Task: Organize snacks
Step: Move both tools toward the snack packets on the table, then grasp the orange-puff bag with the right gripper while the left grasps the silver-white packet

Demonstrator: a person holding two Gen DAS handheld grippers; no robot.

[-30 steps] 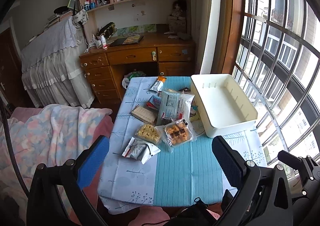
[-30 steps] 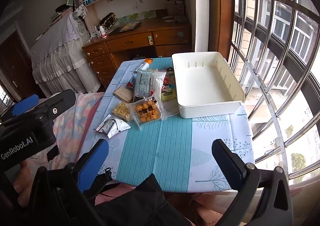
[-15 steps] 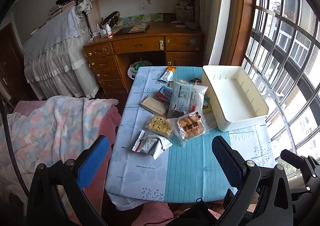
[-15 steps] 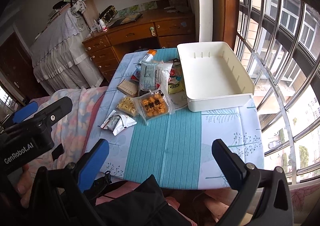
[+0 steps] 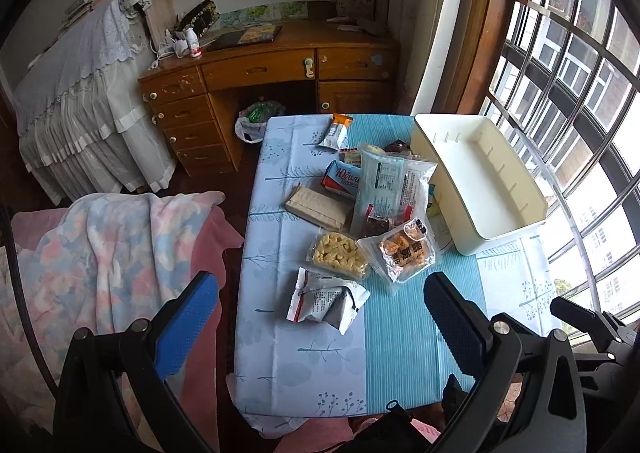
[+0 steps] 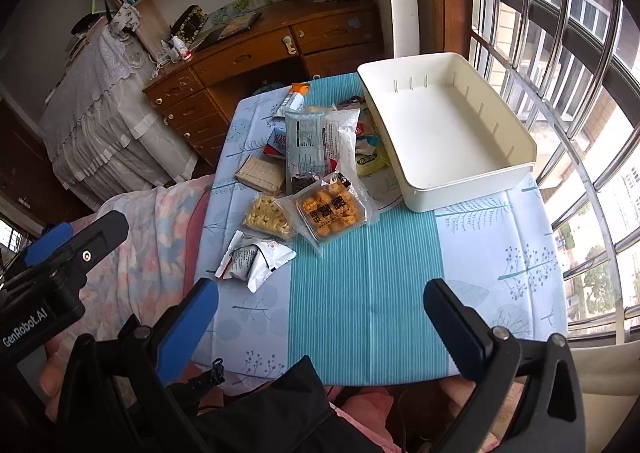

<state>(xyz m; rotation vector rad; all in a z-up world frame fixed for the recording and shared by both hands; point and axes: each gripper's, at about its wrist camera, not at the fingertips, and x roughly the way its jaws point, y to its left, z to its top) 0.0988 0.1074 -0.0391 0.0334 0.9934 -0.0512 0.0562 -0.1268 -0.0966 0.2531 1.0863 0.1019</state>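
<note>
Several snack packs lie in a heap on a small table with a blue cloth (image 5: pixel 392 337) (image 6: pixel 360 293). Nearest are a grey-white foil pack (image 5: pixel 326 301) (image 6: pixel 256 257), a clear bag of yellow pieces (image 5: pixel 338 255) (image 6: pixel 268 217) and a clear bag of orange cakes (image 5: pixel 406 253) (image 6: pixel 332 209). Behind them lie a large pale-blue bag (image 5: pixel 390 189) (image 6: pixel 320 141) and a brown wafer pack (image 5: pixel 318 207) (image 6: pixel 260 175). An empty white bin (image 5: pixel 480 181) (image 6: pixel 452 125) stands at the heap's right. My left gripper (image 5: pixel 320 327) and right gripper (image 6: pixel 320 327) hang open above the near table edge, holding nothing.
A bed with a pastel blanket (image 5: pixel 100 245) borders the table's left side. A wooden desk (image 5: pixel 272 69) with drawers stands beyond the table, a bookshelf above it. Barred windows (image 5: pixel 580 93) run along the right. A plastic bag (image 5: pixel 256 117) sits under the desk.
Both grippers have moved forward and lower toward the table, so the snacks and bin look larger. Nothing on the table has shifted. Both stay open.
</note>
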